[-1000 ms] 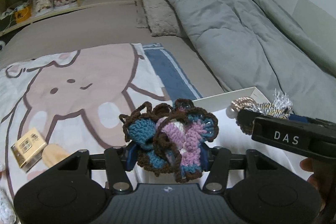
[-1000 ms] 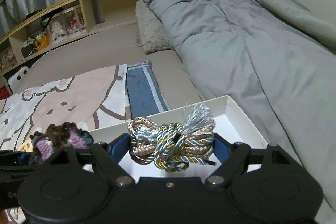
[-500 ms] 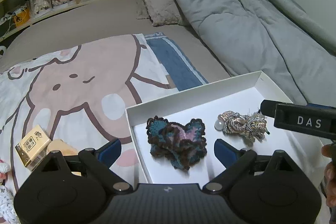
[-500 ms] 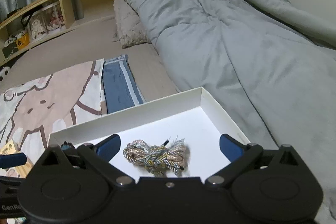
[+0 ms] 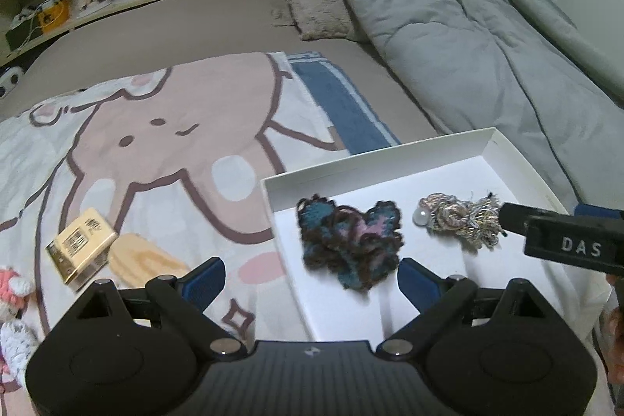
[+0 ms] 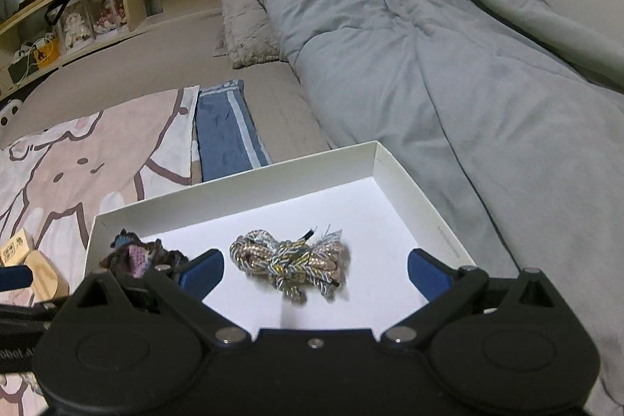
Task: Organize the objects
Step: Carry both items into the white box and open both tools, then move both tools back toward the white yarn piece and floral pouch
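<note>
A white box (image 5: 507, 147) is set on the bed, just beside the grey duvet (image 5: 468, 26). Inside the box, a crocheted piece (image 5: 351, 240) is laid near the left wall, and a bundle of cord (image 6: 288, 264) is laid close to its right, apart from it. The left claw (image 5: 312, 279) is held spread above the crocheted piece, pinching nothing. The right claw (image 6: 316, 271) is held spread over the bundle, likewise empty. Left of the box, a small yellow carton (image 5: 80, 244) is seen on the printed blanket (image 5: 156, 143).

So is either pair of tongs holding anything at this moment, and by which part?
Nothing is held. The left tongs and right tongs both stand open; the crochet piece and the cord bundle lie loose in the white box.
</note>
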Demonstrator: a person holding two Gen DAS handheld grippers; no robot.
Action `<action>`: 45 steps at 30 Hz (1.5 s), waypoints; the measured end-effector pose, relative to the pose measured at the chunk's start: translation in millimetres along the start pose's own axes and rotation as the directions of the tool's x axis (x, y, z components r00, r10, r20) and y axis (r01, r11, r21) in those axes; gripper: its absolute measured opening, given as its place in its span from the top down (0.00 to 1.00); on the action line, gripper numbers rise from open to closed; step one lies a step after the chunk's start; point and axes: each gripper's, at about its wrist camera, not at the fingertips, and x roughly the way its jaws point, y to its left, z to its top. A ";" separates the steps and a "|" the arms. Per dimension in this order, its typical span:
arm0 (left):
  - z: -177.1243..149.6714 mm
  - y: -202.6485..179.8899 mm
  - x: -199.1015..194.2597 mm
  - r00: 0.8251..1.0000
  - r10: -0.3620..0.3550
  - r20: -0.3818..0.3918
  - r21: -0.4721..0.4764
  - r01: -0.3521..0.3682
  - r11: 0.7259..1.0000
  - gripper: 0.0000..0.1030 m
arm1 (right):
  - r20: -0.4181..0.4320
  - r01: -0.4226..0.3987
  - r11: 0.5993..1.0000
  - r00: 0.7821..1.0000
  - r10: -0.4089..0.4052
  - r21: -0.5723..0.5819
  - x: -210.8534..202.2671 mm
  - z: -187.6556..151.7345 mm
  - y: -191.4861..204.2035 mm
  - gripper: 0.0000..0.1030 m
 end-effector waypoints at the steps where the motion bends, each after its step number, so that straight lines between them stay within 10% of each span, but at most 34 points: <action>1: -0.6 2.8 -1.4 1.000 0.001 -0.001 -0.005 -0.001 1.000 0.08 | -0.001 0.002 1.000 1.000 -0.002 -0.007 -1.3 -1.0 1.2 0.01; 27: -24.9 37.8 -55.8 0.996 0.063 0.063 -0.064 -0.059 0.996 0.00 | 0.053 0.000 0.998 0.999 0.003 -0.055 -61.8 -22.7 18.2 0.00; 45: -48.6 132.3 -109.2 0.971 0.216 0.101 -0.173 -0.197 0.965 0.00 | 0.062 -0.130 0.987 0.989 0.136 -0.094 -73.7 -27.3 74.5 0.00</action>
